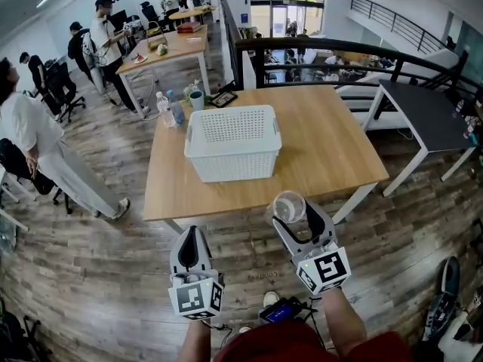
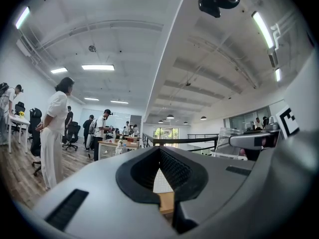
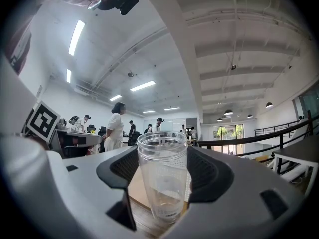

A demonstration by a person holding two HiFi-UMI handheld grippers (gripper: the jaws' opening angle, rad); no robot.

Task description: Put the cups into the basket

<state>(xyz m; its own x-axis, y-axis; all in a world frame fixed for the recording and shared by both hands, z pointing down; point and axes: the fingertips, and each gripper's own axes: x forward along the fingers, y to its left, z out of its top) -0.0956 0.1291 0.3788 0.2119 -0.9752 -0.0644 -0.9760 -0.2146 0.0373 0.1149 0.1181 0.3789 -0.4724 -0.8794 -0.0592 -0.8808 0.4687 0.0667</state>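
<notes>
Right claw (image 1: 296, 216) round cup (image 3: 162, 178), basket (image 1: 234, 164) beyond

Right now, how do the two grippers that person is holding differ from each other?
The right gripper clamps a clear plastic cup; the left gripper holds nothing. The right gripper's jaws stand apart around the cup, the left gripper's are together. The right gripper reaches the wooden table's near edge, the left gripper sits short of it. Both are grey and point toward the white basket.
</notes>
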